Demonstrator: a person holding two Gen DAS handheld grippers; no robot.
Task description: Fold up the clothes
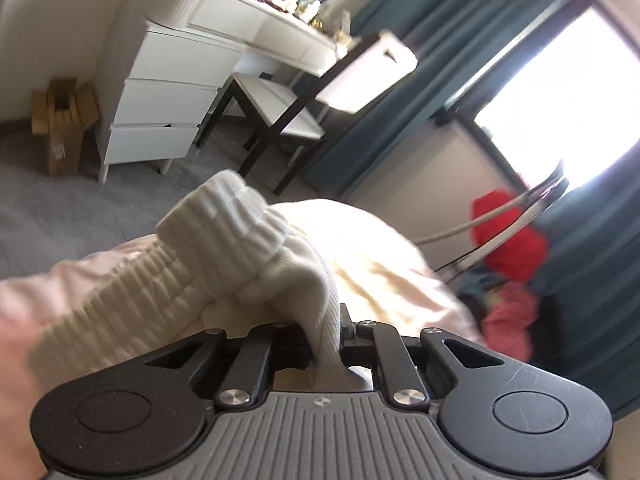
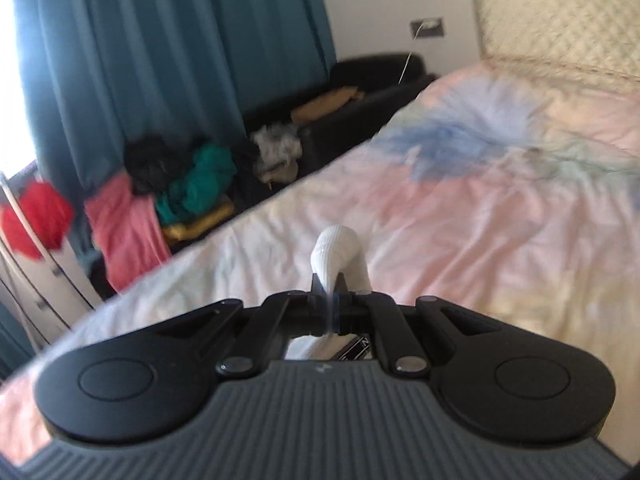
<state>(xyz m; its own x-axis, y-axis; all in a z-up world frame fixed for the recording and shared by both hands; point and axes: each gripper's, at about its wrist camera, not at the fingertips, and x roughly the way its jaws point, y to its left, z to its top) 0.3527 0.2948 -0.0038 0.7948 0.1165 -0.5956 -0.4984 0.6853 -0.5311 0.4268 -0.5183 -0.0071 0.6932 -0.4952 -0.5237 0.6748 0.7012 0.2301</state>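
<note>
beside bed (image 2: pixel 480 220): clothes pile (image 2: pixel 168 192); right view only

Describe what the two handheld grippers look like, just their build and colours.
Both match. The left gripper and right gripper each have a grey ribbed body with a small round emblem, two black rounded lobes with circular caps, black linkage arms on silver pivot screws, and short black fingers. No cables, hands or sleeves show.

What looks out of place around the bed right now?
Unfolded clothes lie heaped on the dark sofa beside the bed. Otherwise nothing odd: each gripper has its jaws shut on a white sock.
</note>
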